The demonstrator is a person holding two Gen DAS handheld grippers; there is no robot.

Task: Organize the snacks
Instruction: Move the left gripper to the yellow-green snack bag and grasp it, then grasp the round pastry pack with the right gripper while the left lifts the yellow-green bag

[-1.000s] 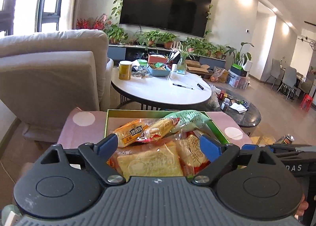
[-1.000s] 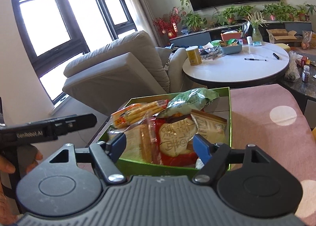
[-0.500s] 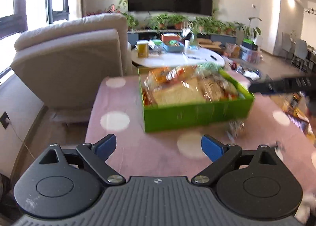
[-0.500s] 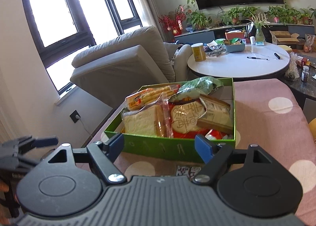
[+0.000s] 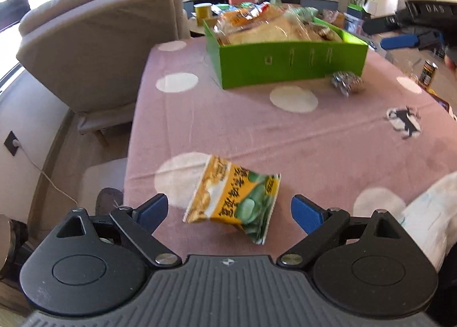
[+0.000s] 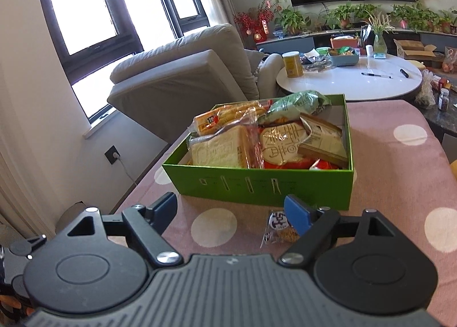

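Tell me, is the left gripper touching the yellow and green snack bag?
Apart. The left wrist view shows the left gripper open, tablecloth visible either side of the snack bag.

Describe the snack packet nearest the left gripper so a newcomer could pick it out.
Start from the pink polka-dot tablecloth and find the green box full of snacks at its far side. Come back toward the near edge: the packet lies alone between the open left gripper fingers. Unlike the small silvery packet by the box, it is orange-yellow with green printing.
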